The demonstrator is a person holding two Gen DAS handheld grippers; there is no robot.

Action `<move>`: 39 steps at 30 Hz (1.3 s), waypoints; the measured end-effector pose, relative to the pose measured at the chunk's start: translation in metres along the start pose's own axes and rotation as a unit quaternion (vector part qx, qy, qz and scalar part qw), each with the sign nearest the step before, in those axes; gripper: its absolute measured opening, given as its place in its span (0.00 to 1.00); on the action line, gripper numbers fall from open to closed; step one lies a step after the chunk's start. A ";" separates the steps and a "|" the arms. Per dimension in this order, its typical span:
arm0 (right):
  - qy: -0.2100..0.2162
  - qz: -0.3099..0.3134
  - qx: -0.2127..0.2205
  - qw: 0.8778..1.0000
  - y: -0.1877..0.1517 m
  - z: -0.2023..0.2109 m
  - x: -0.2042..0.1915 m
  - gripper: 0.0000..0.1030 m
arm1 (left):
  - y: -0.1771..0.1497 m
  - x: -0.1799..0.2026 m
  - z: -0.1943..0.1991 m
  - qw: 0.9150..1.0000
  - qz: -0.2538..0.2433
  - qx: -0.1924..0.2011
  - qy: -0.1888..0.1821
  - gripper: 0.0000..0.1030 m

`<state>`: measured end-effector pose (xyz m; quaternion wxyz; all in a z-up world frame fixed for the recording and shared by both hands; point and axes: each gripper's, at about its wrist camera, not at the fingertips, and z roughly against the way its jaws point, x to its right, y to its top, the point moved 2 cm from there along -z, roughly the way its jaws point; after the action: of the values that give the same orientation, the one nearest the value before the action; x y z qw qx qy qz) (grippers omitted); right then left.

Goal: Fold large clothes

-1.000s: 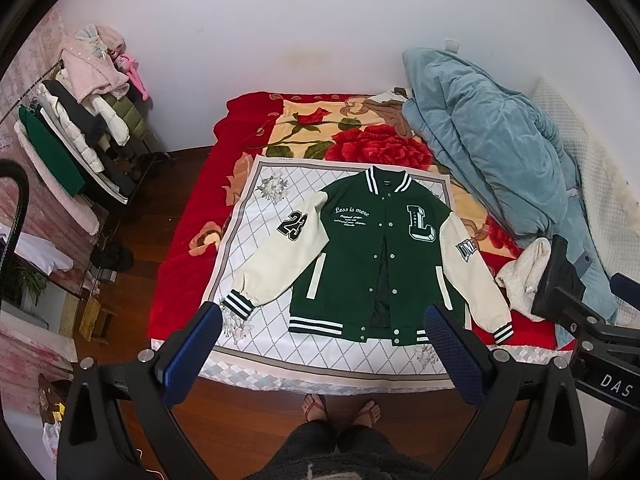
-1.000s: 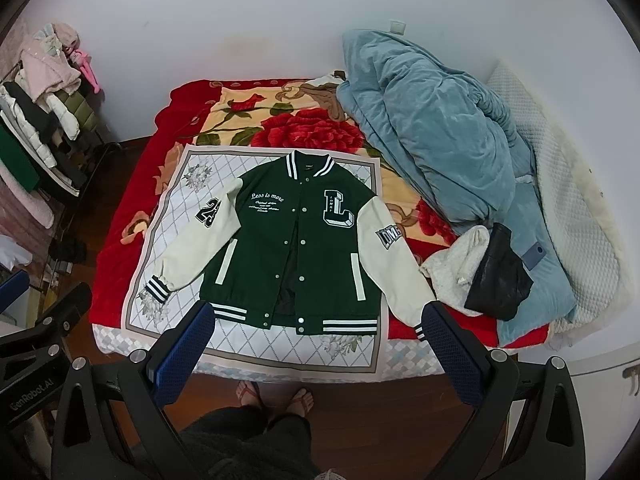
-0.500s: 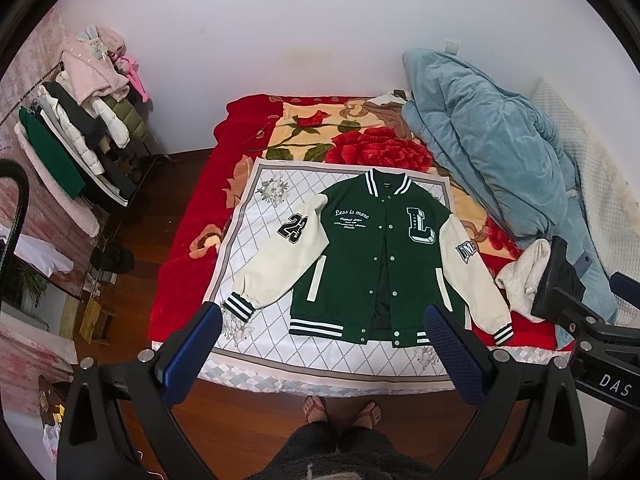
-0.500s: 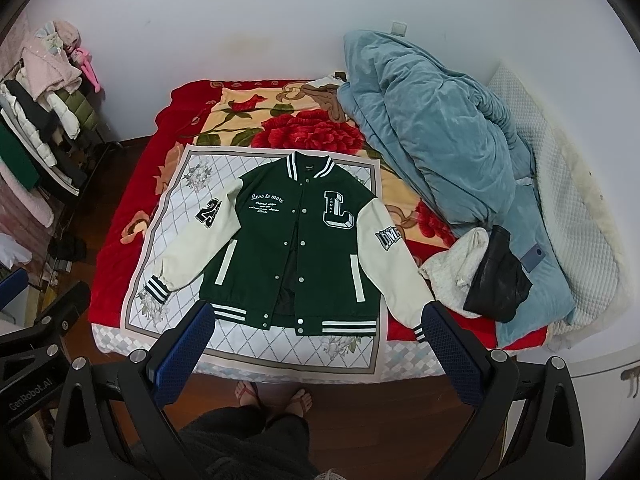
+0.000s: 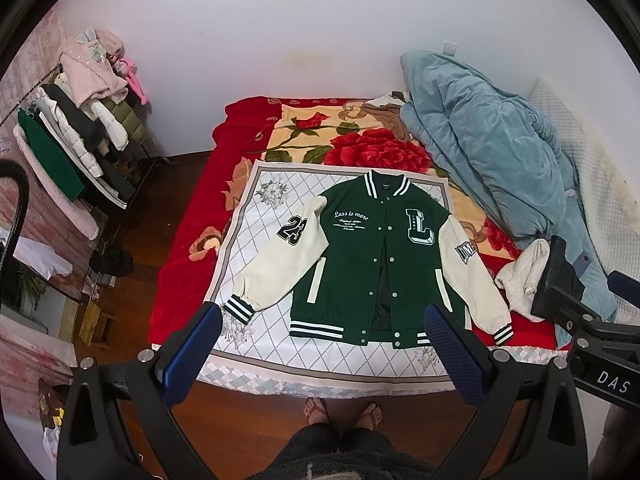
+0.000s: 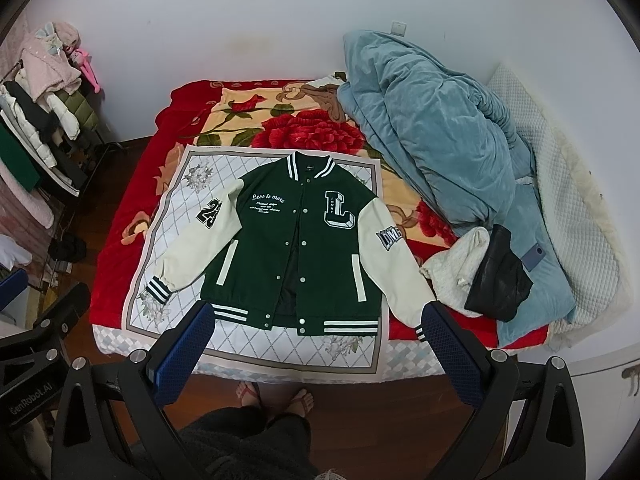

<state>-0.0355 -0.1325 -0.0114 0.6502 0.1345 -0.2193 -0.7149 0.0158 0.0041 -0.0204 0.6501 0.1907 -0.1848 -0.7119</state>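
While both tools hang in the air above the near edge of the bed (image 5: 180, 264), the jacket (image 5: 372, 260) lies flat and face up on a white diamond-patterned cloth (image 5: 256, 232), collar toward the far wall, front unsnapped, cream sleeves angled out to each side. The left hand-held gripper (image 5: 322, 340) is released, its blue pads wide apart and empty; the right hand-held gripper (image 6: 316, 340) is likewise spread wide, grasping nothing. A blue quilt (image 6: 432, 128) is heaped on the bed's right side, with a black garment (image 6: 500, 280) near it. A person's sandalled feet (image 6: 276, 396) stand on the floor.
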 end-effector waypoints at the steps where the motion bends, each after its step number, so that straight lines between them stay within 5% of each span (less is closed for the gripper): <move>1: 0.001 -0.001 0.000 1.000 0.000 0.000 0.001 1.00 | 0.001 -0.001 -0.001 1.000 0.000 0.000 0.000 1.00; 9: 0.013 -0.047 0.002 0.999 0.007 -0.023 0.004 1.00 | 0.023 0.004 -0.022 0.998 -0.025 0.043 0.038 1.00; 15: 0.019 -0.187 -0.024 0.982 -0.012 -0.109 0.056 0.99 | 0.036 0.002 -0.089 0.997 -0.047 0.047 0.044 1.00; 20: -0.001 -0.283 -0.071 0.956 -0.053 -0.197 0.120 0.70 | 0.038 0.024 -0.156 0.995 -0.066 0.028 0.063 1.00; 27: 0.016 -0.432 -0.143 0.890 -0.125 -0.342 0.219 0.67 | 0.036 0.075 -0.273 0.993 -0.074 -0.031 0.083 1.00; 32: 0.054 -0.540 -0.163 0.824 -0.184 -0.463 0.286 0.75 | 0.030 0.106 -0.358 0.988 -0.083 -0.080 0.098 1.00; 39: 0.047 -0.676 -0.157 0.718 -0.276 -0.603 0.342 0.76 | 0.003 0.139 -0.472 0.978 -0.088 -0.152 0.112 1.00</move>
<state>-0.0285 -0.5382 -0.6379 0.0150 0.1761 0.0761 -0.9813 0.2482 -0.1417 -0.4289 0.6226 0.1839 0.0175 -0.7604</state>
